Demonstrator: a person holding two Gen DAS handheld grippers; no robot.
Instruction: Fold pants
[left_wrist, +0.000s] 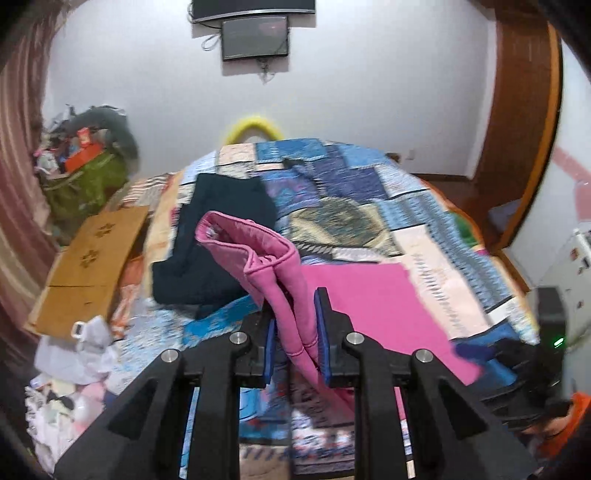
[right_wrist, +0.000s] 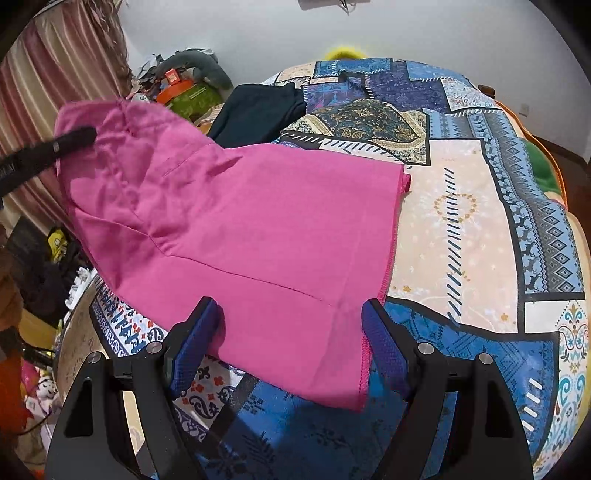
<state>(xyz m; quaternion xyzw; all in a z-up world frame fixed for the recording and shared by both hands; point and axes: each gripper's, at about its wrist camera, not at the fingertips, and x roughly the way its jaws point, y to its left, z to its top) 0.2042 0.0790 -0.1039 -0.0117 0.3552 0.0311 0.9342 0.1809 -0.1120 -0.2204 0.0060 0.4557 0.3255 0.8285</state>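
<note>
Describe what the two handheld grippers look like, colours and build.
Both match. The left gripper and right gripper have angular matte black frames with triangular cut-outs, round silver pivot bolts on the linkage arms, and two black fingers faced with textured dark blue pads. No cables or markings show on them. An orange sleeve shows at one edge.

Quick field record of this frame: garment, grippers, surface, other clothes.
garment: pink pants, waist end lifted, legs flat on bed
left gripper: shut on the pants' waist end
right gripper: open, jaws either side of a leg hem, not pinching
surface: patchwork bedspread
other clothes: dark garment behind the pants
</note>
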